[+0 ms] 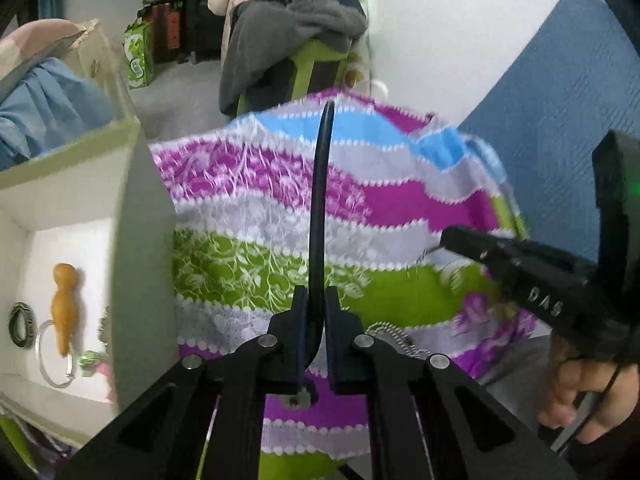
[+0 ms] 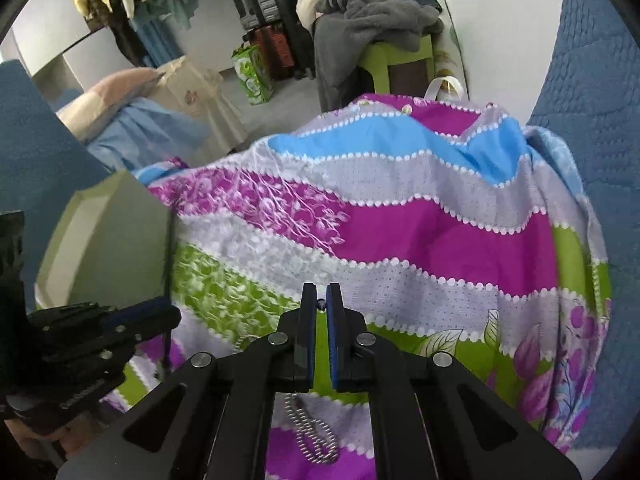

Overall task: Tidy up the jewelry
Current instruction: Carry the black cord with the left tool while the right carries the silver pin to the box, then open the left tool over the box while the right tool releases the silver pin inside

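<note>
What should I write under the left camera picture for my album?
The left gripper pinches a black curved strip above the striped cloth, beside a white box of jewelry.

Both views bright w/ soft, even indoor light, no hard shadows or glare. Heavy fisheye bend + black vignette at corners. Motion blur smears the striped cloth (image 1: 360, 216) and things in the white box (image 1: 132, 208); bkgd soft.
</note>
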Tool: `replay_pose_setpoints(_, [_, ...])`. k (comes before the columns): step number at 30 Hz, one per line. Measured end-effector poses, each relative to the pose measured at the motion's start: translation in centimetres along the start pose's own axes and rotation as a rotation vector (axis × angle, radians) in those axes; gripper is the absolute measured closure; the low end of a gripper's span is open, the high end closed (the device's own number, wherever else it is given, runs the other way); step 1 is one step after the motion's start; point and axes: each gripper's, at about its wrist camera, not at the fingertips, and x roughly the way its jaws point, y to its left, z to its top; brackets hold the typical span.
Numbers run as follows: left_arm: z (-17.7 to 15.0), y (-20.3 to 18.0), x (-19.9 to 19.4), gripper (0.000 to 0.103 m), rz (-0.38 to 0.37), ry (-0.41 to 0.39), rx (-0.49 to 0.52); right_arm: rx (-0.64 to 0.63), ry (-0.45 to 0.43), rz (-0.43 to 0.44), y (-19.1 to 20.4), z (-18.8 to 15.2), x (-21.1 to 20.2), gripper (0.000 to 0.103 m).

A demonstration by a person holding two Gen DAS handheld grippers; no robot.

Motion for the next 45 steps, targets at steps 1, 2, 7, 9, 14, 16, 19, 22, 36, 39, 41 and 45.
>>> replay_pose_setpoints(1, [0.3,0.0,-0.8,0.098,-0.004,-0.009,-0.003,-0.007,-0.004,-0.003,0.5,0.2,-0.4,0.100])
replay_pose_setpoints(2, [0.7,0.2,-1.8,0.098,-0.005,-0.018,-0.006,-0.014,-0.009,-0.006,1.2,0.7,-1.0,0.100])
replay_pose_setpoints(7, [2.6,1.7,-6.0,0.098,-0.020,-0.062,-0.032,-0.049,-0.036,-0.003,4.4,2.9,-3.3,0.100])
replay_pose_setpoints(9, [3.4,2.6,-7.9,0.098,-0.021,-0.086,-0.040,-0.061,-0.054,0.007,6.1,4.3,-4.2,0.100])
replay_pose_setpoints(14, [5.0,5.9,-12.1,0.098,-0.003,-0.129,-0.069,-0.099,-0.096,0.042,10.8,7.2,-6.0,0.100])
replay_pose_setpoints(16, [5.3,7.4,-13.1,0.098,0.013,-0.131,-0.080,-0.112,-0.109,0.055,12.7,8.0,-6.3,0.100])
replay_pose_setpoints(19, [5.6,9.8,-14.3,0.097,0.035,-0.130,-0.099,-0.117,-0.115,0.081,15.2,9.0,-6.4,0.100])
replay_pose_setpoints(22, [5.5,12.2,-15.2,0.097,0.057,-0.128,-0.119,-0.121,-0.111,0.112,17.4,9.4,-5.9,0.100])
replay_pose_setpoints(36, [3.4,20.1,-13.1,0.097,0.101,-0.030,-0.130,-0.102,-0.033,0.060,22.7,6.7,-0.2,0.100])
replay_pose_setpoints(39, [2.6,21.2,-11.9,0.097,0.096,0.004,-0.123,-0.091,0.001,0.040,23.1,5.3,1.4,0.100])
replay_pose_setpoints(41, [2.0,21.9,-11.2,0.097,0.097,0.023,-0.117,-0.083,0.022,0.027,23.2,4.5,2.3,0.100])
replay_pose_setpoints(45, [1.3,22.6,-10.2,0.097,0.091,0.053,-0.112,-0.067,0.075,0.014,23.0,2.7,3.9,0.100])
